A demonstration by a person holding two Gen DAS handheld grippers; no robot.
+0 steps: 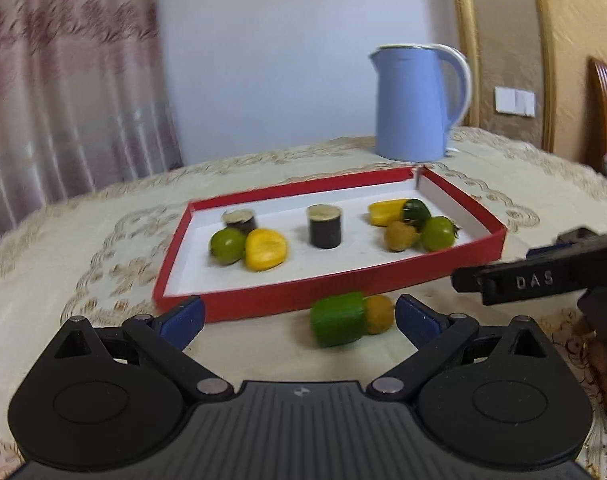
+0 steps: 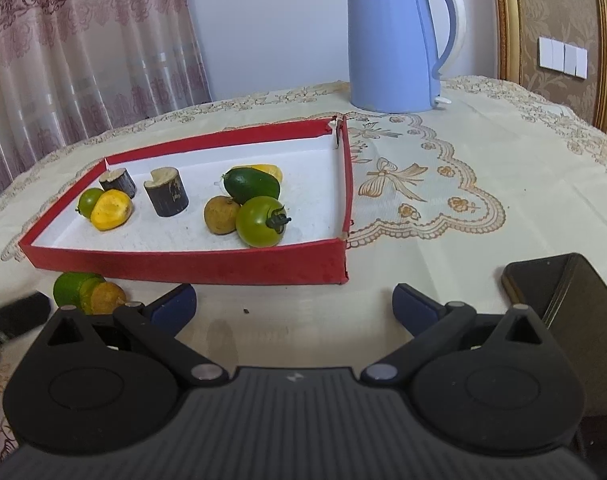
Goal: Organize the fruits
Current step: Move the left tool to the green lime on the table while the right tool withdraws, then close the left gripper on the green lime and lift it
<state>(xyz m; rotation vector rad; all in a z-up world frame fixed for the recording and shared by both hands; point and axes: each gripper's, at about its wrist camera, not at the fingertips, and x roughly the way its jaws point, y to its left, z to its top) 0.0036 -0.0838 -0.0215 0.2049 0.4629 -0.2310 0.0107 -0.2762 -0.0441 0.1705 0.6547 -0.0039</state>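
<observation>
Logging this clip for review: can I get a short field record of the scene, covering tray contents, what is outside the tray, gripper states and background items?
tray: red tray, white inside, on the tablecloth
left group in tray: green fruit, yellow piece, dark sugarcane stub
middle of tray: second sugarcane stub, upright
right group in tray: green tomato, longan, dark green fruit, yellow piece behind it
outside tray: green piece and yellowish fruit, touching, before the front wall
left gripper: open, empty
right gripper: open, empty
background: blue kettle; phone

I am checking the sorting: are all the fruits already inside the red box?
No: a green fruit and a brownish one lie on the tablecloth, outside the red box.
</observation>
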